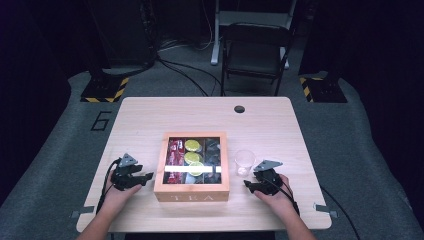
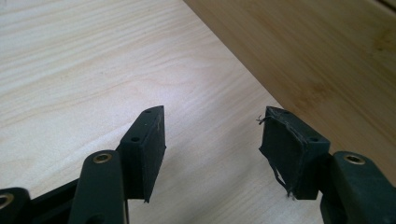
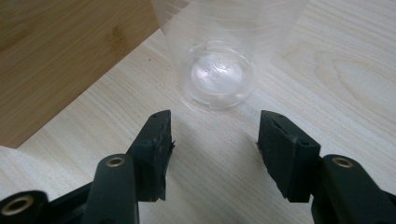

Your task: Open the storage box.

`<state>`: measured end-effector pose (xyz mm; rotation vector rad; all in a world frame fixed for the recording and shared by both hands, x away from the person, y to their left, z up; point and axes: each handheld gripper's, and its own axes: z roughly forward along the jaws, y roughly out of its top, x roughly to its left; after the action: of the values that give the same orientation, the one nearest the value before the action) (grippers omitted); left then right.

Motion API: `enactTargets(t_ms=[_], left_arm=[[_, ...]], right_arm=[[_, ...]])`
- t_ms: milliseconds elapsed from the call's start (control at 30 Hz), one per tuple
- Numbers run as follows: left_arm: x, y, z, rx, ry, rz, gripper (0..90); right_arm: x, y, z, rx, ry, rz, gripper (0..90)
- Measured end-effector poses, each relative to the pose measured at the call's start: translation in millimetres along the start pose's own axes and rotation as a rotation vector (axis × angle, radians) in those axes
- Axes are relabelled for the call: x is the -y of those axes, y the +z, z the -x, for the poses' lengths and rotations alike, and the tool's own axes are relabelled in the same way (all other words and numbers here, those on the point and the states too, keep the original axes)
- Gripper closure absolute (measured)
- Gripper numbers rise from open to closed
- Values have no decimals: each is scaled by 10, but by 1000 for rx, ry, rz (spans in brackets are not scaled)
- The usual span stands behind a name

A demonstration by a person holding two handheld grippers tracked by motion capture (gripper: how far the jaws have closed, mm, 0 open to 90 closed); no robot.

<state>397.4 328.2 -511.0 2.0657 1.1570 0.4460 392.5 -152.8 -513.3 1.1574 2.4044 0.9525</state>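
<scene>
We are holding a gripper in each hand over a pale wooden surface (image 1: 150,112), both of them low and close to its near edge. A wooden tea box (image 1: 191,192) marked TEA on its front wall is sitting at the middle of the surface toward the near edge, and through its glass lid we are seeing red packets (image 1: 175,151) on the left, yellow-green packets (image 1: 192,156) in the middle and dark packets (image 1: 213,152) on the right. The left gripper (image 1: 145,177) is resting just beside the box's left wall, its jaws standing apart with nothing between them; in the left gripper view (image 2: 212,133) the box wall (image 2: 322,51) is running across the upper right. A clear plastic cup (image 1: 244,162) is standing upright just right of the box. The right gripper (image 1: 248,184) is sitting just nearer than the cup, jaws spread and empty; in the right gripper view (image 3: 215,128) the cup's base (image 3: 217,74) is lying just beyond the jaw tips, not touching them.
</scene>
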Motion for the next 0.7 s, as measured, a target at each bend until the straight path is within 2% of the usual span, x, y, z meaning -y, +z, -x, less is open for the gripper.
enactTargets(t_ms=[67, 167, 200, 233, 300, 400, 433, 500, 533, 700], left_arm=[[-7, -18, -2, 5, 12, -5, 395], [-12, -32, 11, -2, 13, -1, 395], [-16, -38, 9, 5, 10, -1, 392], [-17, -41, 8, 9, 6, 6, 391], [-26, -62, 3, 18, 3, -4, 395], [-39, -100, -4, 8, -4, -12, 415], [-39, -107, -6, 2, -10, 0, 415], [-48, -135, -13, 2, -20, -1, 411], [-53, -158, -12, -14, -35, 9, 406], [-66, -190, -7, -16, -35, 16, 392]], right_arm=[[-6, -27, 14, -3, -9, -1, 452], [-23, -57, 3, 9, 12, 5, 453], [-23, -69, 16, 9, -12, 9, 453], [-29, -80, -6, 12, 10, 7, 453], [-37, -93, -11, 19, 3, 14, 456], [-45, -115, -9, 19, -13, 13, 462], [-45, -121, -4, 18, -21, 15, 462], [-54, -134, -23, 24, 1, 13, 462], [-57, -136, -24, 23, -1, 18, 462], [-75, -181, -37, 27, -26, 18, 452]])
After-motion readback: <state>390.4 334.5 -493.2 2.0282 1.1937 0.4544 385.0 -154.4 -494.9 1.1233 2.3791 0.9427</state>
